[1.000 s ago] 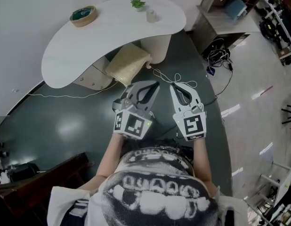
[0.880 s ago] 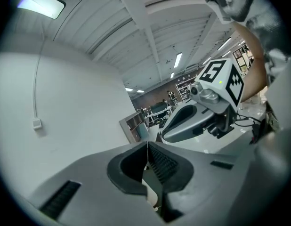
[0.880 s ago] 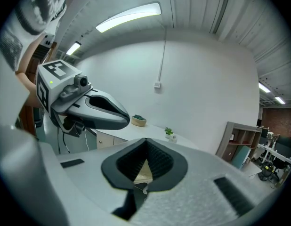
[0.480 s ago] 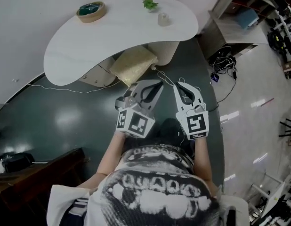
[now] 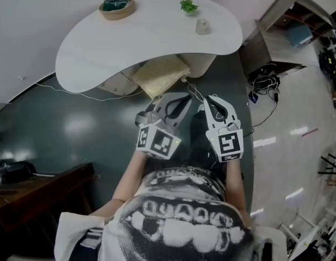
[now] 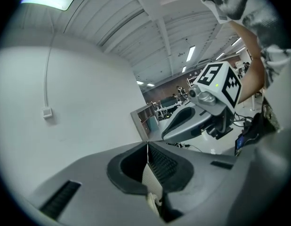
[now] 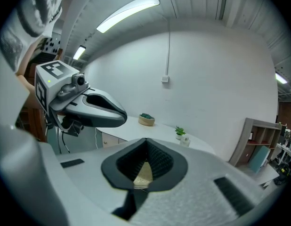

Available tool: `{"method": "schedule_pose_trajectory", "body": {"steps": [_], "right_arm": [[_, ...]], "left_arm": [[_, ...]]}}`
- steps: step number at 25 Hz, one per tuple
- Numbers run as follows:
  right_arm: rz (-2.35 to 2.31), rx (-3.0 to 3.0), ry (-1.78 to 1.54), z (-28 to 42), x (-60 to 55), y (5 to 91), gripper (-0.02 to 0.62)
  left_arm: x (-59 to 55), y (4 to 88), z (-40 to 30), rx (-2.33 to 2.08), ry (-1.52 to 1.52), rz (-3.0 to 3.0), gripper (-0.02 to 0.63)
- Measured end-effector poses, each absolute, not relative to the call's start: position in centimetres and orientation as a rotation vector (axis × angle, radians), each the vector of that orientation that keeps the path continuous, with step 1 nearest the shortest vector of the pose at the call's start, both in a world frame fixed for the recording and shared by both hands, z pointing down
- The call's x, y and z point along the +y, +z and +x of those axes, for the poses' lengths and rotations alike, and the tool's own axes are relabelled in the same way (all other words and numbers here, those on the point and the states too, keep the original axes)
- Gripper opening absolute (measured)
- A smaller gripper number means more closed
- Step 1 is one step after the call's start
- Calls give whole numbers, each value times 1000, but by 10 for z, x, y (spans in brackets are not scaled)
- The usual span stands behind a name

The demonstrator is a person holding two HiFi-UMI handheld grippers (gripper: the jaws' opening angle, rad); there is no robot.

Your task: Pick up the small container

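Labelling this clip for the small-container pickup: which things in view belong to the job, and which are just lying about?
Job: container; table under it; left gripper and right gripper, both shut, empty.
Lying about: bowl; plant; cushion; cables; shelf.

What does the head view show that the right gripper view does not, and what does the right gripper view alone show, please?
Only the head view shows the right gripper's own marker cube and the right forearm behind it. Only the right gripper view shows the ceiling light and the wall box with its cord. Both show the white table, the basket, the little plant, the small container near it, untouched, and the left gripper, shut like the right one.
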State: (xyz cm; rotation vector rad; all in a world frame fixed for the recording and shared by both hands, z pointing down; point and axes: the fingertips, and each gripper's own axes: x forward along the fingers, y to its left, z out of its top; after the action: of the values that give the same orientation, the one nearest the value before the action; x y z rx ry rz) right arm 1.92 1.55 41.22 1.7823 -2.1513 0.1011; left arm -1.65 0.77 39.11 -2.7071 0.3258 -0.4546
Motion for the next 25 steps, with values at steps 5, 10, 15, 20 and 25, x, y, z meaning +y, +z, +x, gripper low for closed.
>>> {"method": "schedule_pose_trajectory", "body": {"steps": [5, 10, 15, 20, 25], "right_arm": [[1744, -2195, 72, 50, -14, 415, 3], [1658, -2230, 43, 92, -58, 419, 3], [1565, -2272, 62, 137, -103, 431, 3], [1509, -2302, 85, 174, -140, 443, 3], [1458, -2334, 103, 203, -173, 456, 3]], "left_arm": [[-20, 394, 11, 398, -466, -2700, 5], [-62, 399, 50, 481, -508, -2693, 5], [-106, 406, 84, 598, -566, -2698, 5], [-140, 406, 120, 647, -600, -2676, 5], [-162, 413, 146, 693, -640, -2662, 5]]}}
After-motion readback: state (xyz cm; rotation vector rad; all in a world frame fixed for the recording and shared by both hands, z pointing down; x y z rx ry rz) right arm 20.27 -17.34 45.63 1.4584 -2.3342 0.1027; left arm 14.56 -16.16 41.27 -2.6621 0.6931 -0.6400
